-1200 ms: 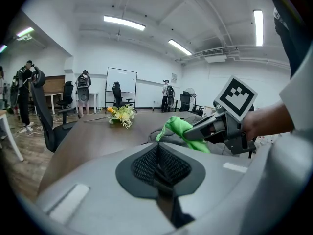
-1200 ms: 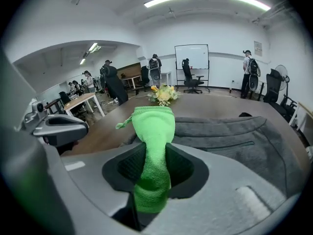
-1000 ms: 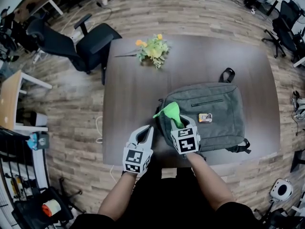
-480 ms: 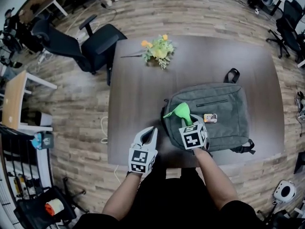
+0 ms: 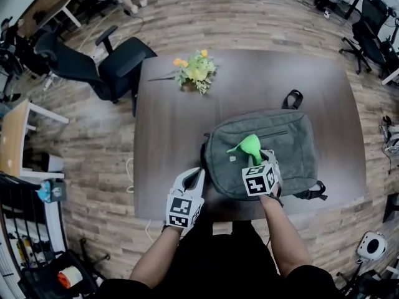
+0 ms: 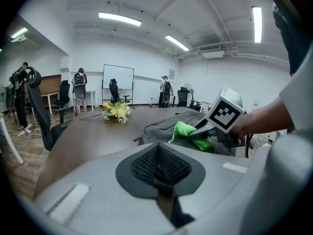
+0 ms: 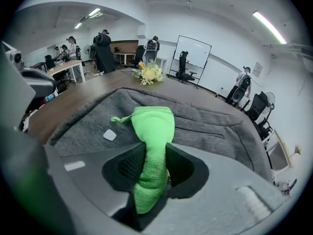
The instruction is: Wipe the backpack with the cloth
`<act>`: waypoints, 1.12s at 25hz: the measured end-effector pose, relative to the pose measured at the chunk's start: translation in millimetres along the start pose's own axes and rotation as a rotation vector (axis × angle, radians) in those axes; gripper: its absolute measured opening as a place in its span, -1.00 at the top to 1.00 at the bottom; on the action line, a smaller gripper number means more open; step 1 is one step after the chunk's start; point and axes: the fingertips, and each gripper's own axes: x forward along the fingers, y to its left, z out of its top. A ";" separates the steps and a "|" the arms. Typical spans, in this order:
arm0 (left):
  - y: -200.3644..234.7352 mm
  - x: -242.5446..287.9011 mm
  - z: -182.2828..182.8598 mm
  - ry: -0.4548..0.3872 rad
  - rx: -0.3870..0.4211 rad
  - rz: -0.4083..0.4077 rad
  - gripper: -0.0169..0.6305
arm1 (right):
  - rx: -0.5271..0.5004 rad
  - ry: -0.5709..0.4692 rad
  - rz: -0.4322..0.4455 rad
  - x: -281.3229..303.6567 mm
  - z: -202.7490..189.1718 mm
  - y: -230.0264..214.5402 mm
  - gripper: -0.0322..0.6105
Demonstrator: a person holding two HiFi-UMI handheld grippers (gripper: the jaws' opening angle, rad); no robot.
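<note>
The green cloth point(image 5: 249, 146) is being carried rightward across the backpack point(image 5: 296, 148): a second ago it was being pressed near the bag's left edge, and now it is being dragged over the middle of the grey front panel, near the zip line. A small pale patch point(image 5: 232, 159) on the fabric, hidden a moment ago, is now being left exposed just left of the cloth. From this it is judged that a wiping stroke is being made and that the left part of the panel has been passed over, while the right part and the far end by the handle are not yet being reached. The cloth is being gripped by the right gripper point(image 5: 257, 162), whose fingers point(image 7: 130, 165) are being clenched on its bunched middle, so that the free end is being fanned out ahead onto the backpack. The right forearm point(image 5: 282, 229) is being stretched forward from the near edge of the tabletop point(image 5: 168, 123), with the gripper tilted down onto the bag. The left gripper point(image 5: 190, 178) is being held idle just left of the backpack, over the tabletop's near edge, its fingers point(image 6: 145, 165) being pressed together on nothing. The backpack itself is being left lying flat on the near right part of the tabletop.
</note>
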 end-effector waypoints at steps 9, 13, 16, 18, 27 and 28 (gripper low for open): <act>-10.9 12.2 5.2 -0.010 0.024 -0.018 0.89 | 0.016 0.050 -0.150 -9.1 -21.6 -82.0 0.52; -19.8 16.0 7.7 -0.004 0.026 -0.032 0.89 | -0.008 0.077 -0.219 -15.9 -30.8 -108.9 0.52; -27.2 20.2 3.4 0.000 0.028 -0.055 0.89 | -0.040 0.089 -0.276 -23.9 -32.5 -128.0 0.52; -30.7 22.3 2.9 0.001 0.033 -0.065 0.89 | -0.056 0.098 -0.310 -30.2 -33.1 -141.3 0.52; -40.5 23.6 6.6 -0.012 0.046 -0.092 0.89 | -0.018 0.126 -0.420 -61.9 -49.1 -202.1 0.51; -40.4 22.9 8.8 -0.016 0.047 -0.092 0.89 | -0.014 0.124 -0.427 -65.0 -49.0 -206.5 0.51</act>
